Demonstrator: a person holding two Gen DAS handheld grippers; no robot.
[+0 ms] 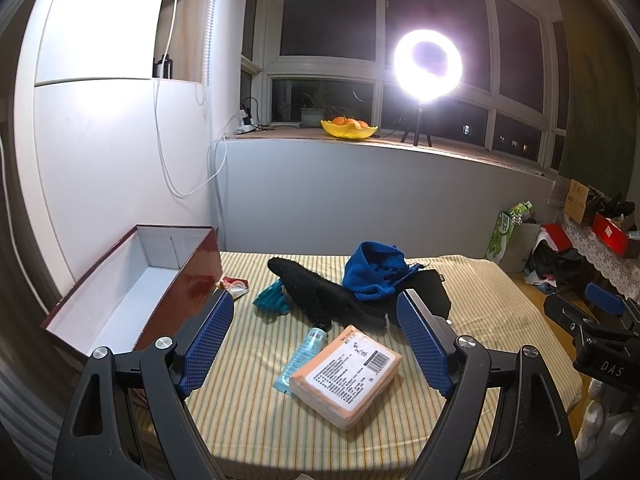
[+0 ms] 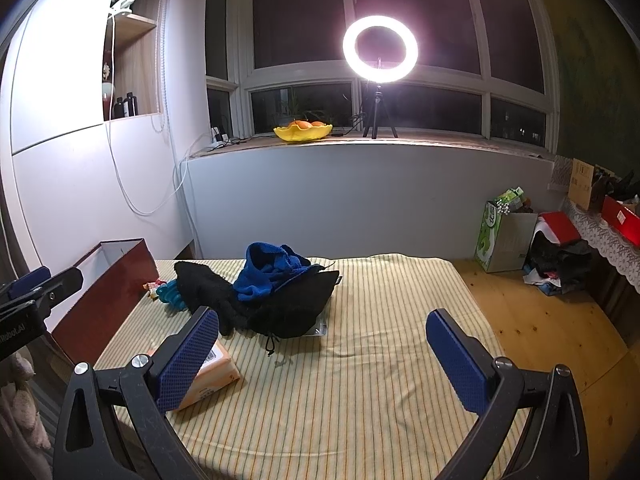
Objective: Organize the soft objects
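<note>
A blue fleece cloth (image 1: 374, 272) (image 2: 270, 270) lies on a black fuzzy cloth (image 1: 316, 294) (image 2: 206, 290) and a black drawstring pouch (image 1: 430, 294) (image 2: 298, 308), mid-table on the striped cloth. An open red box (image 1: 132, 292) (image 2: 116, 276) with white inside stands at the left. My left gripper (image 1: 318, 332) is open and empty, held above the near side of the pile. My right gripper (image 2: 322, 344) is open and empty, right of the pile. Each gripper also shows in the other's view: the right one (image 1: 596, 320), the left one (image 2: 32, 300).
An orange wrapped pack (image 1: 346, 370) (image 2: 210, 376), a light blue tube (image 1: 304, 354), a teal ribbed item (image 1: 272, 300) (image 2: 172, 296) and small wrappers (image 1: 236, 286) lie on the table (image 2: 360, 360). Bags and clutter (image 2: 532, 248) sit on the floor at right.
</note>
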